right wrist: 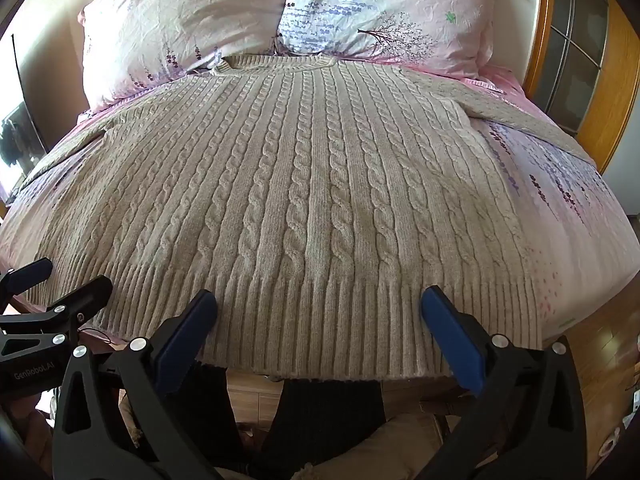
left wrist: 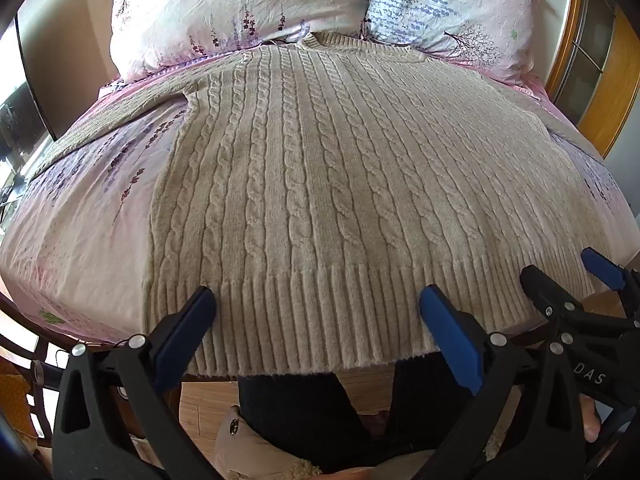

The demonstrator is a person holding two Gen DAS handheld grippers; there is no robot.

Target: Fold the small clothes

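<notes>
Two views show one beige cable-knit sweater point(left wrist: 320, 168) spread flat on my bed with its pink floral sheet point(left wrist: 80, 220), neck at twelve o'clock, ribbed hem at six o'clock hanging slightly over the bed's near edge.

Through my left wrist camera, my left gripper point(left wrist: 318, 304) hovers over the hem, its blue-padded fingers point(left wrist: 188, 332) standing wide apart with only knit showing between them and nothing clamped. One sleeve runs out toward nine o'clock. At four o'clock my right gripper point(left wrist: 568, 276) shows too, likewise spread. Two floral pillows point(left wrist: 240, 8) lie at twelve o'clock, touching the collar. Dark trouser legs point(left wrist: 304, 420) stand on wood floor at six o'clock.

Through my right wrist camera, my right gripper point(right wrist: 318, 304) sits above the hem near the sweater's middle, fingers point(right wrist: 452, 340) wide apart, gripping nothing. The other sleeve stretches toward two o'clock. My left gripper point(right wrist: 68, 280) enters at eight o'clock beside the hem's corner.
</notes>
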